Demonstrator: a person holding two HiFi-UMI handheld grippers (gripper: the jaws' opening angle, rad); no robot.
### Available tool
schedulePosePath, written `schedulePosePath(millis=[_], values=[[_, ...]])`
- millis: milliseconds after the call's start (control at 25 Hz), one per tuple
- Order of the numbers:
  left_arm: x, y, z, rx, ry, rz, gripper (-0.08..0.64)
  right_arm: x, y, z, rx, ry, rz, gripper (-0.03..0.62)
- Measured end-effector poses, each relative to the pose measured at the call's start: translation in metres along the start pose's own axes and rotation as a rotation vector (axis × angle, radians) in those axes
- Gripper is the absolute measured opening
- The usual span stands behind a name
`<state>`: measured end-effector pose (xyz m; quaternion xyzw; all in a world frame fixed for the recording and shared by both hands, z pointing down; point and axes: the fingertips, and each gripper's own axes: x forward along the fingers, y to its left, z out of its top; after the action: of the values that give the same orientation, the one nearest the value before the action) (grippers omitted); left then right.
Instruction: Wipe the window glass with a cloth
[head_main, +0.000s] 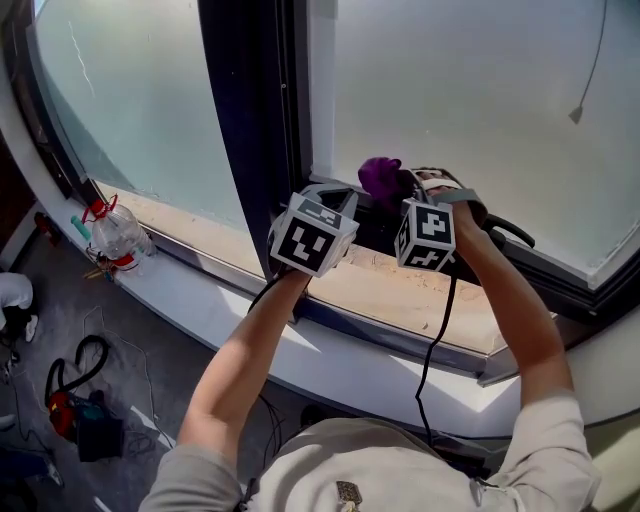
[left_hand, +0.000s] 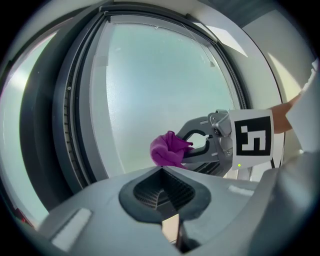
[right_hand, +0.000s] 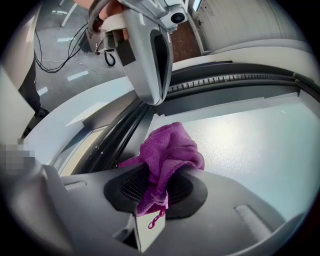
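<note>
A crumpled purple cloth (head_main: 379, 177) is pinched in my right gripper (head_main: 398, 186), down at the bottom of the right pane of frosted window glass (head_main: 470, 90). In the right gripper view the cloth (right_hand: 169, 149) bulges out from between the shut jaws, close against the glass (right_hand: 250, 145). My left gripper (head_main: 334, 197) hovers just left of it by the dark window post (head_main: 250, 120), jaws shut and holding nothing. The left gripper view shows the cloth (left_hand: 169, 150) in the right gripper (left_hand: 194, 145) ahead.
A wooden sill (head_main: 400, 290) runs under the window, with a white ledge (head_main: 330, 350) below it. A clear plastic bottle (head_main: 118, 236) with red trim lies on the sill at far left. Cables and a red tool (head_main: 70, 405) lie on the floor at lower left.
</note>
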<state>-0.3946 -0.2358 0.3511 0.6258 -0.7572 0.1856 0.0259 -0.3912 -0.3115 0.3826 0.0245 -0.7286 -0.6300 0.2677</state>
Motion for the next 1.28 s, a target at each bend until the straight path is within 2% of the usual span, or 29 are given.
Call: schedulePosePath(millis=[560, 880, 1280], values=[[0.01, -0.011, 0.005, 0.008, -0.035, -0.066, 0.008, -0.031, 0.004, -0.049, -0.023, 0.057, 0.004, 0.108], [0.012, -0.017, 0.015, 0.019, -0.055, -0.083, 0.008, -0.048, -0.023, -0.057, 0.011, 0.061, -0.064, 0.109], [0.003, -0.014, 0.045, 0.061, -0.116, -0.083, 0.008, -0.083, -0.094, -0.06, 0.038, 0.06, -0.201, 0.11]])
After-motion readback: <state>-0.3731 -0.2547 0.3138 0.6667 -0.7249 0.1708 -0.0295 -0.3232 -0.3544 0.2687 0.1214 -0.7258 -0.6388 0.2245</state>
